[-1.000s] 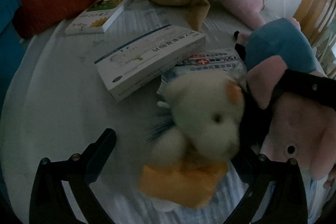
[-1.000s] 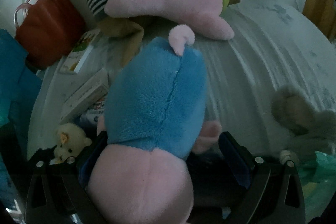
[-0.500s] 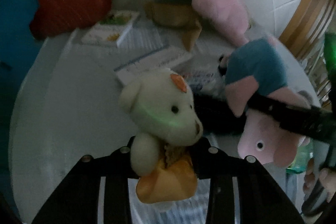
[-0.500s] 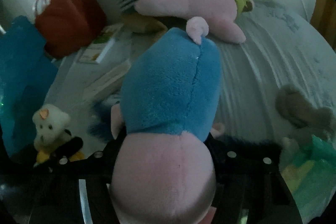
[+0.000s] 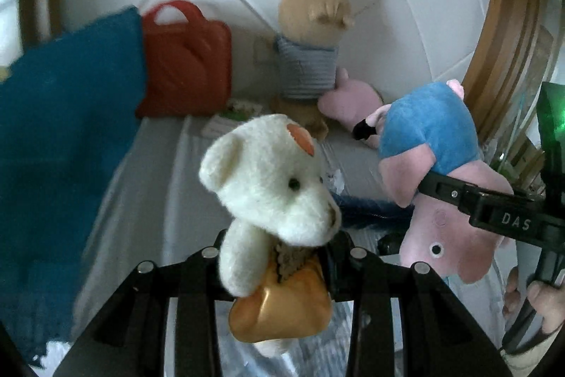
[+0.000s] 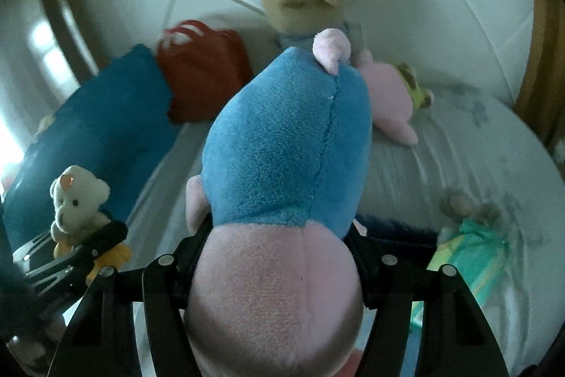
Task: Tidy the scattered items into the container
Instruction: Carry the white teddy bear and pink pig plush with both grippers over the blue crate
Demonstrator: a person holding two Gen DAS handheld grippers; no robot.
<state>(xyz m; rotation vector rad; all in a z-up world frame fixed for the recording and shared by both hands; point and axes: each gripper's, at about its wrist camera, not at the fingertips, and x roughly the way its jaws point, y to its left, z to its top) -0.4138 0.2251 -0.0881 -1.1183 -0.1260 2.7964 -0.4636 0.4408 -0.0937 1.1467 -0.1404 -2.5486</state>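
My left gripper is shut on a small white teddy bear in an orange dress and holds it up above the bed. It also shows in the right wrist view. My right gripper is shut on a pink pig plush in a blue shirt, lifted off the bed; the plush also shows in the left wrist view. A blue fabric container stands at the left, also in the right wrist view.
A red bag, a tall brown plush in a striped shirt and a pink plush lie against the tiled wall. A booklet lies on the white sheet. A green packet and a grey plush lie at the right.
Both grippers rose from the bed with their toys. The left gripper shut on the white bear and lifted it; the medicine boxes dropped out of view below.
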